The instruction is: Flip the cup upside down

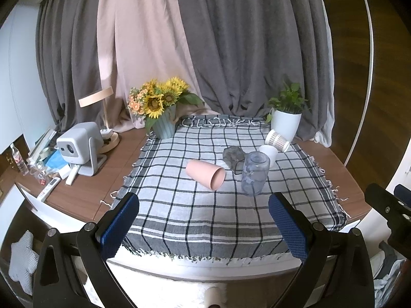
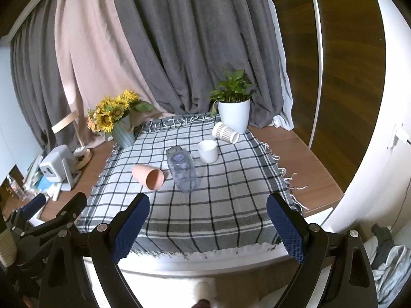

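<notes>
Both grippers hang short of the near edge of the bench, jaws spread wide and holding nothing.

The bench (image 1: 84,200) carries a checked cloth (image 1: 205,218), and the cups sit on the cloth's middle and far right part. Which cup is meant is not given. The pink cup (image 1: 205,174) lies on its side near the middle, long axis running from far-left to near-right, mouth toward the near edge. It lies ahead of the left gripper (image 1: 204,220), nearly centred between its jaws, and ahead-left of the right gripper (image 2: 208,224), so the left looks better lined up. A clear jar (image 1: 254,173) stands just beside its mouth, leaving little room on that side. The near half of the cloth is open. A white cup (image 2: 208,151) stands upright beyond, and a patterned cup (image 2: 225,132) lies near the far right corner.
</notes>
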`<action>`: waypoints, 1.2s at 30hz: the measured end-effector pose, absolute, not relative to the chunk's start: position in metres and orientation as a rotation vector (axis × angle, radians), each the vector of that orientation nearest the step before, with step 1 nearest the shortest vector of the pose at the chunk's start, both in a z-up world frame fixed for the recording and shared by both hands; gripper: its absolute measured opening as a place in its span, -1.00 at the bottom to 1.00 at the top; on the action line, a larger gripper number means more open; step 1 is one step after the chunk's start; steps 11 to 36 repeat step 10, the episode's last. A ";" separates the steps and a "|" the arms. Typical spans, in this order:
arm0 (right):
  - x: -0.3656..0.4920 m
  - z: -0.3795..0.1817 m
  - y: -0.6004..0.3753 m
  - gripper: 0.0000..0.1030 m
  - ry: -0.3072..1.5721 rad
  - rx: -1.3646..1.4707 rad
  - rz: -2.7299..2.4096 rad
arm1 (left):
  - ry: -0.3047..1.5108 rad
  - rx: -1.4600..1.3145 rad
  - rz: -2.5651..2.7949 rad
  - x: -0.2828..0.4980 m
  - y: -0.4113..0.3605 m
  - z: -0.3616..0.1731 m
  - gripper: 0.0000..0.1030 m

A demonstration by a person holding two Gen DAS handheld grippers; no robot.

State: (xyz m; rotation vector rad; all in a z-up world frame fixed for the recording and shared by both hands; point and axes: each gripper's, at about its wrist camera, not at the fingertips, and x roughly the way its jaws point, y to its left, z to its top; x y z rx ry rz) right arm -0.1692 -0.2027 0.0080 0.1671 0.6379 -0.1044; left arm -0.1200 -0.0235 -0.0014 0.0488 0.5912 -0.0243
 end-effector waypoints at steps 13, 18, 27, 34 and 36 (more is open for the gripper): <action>-0.169 0.008 -0.203 0.80 0.643 0.170 -0.105 | 0.579 0.058 -0.023 -0.121 -0.025 0.000 1.00; -0.169 0.008 -0.203 0.80 0.643 0.170 -0.105 | 0.579 0.058 -0.023 -0.121 -0.025 0.000 1.00; -0.169 0.008 -0.203 0.80 0.643 0.170 -0.105 | 0.579 0.058 -0.023 -0.121 -0.025 0.000 1.00; -0.169 0.008 -0.203 0.80 0.643 0.170 -0.105 | 0.579 0.058 -0.023 -0.121 -0.025 0.000 1.00; -0.169 0.008 -0.203 0.80 0.643 0.170 -0.105 | 0.579 0.058 -0.023 -0.121 -0.025 0.000 1.00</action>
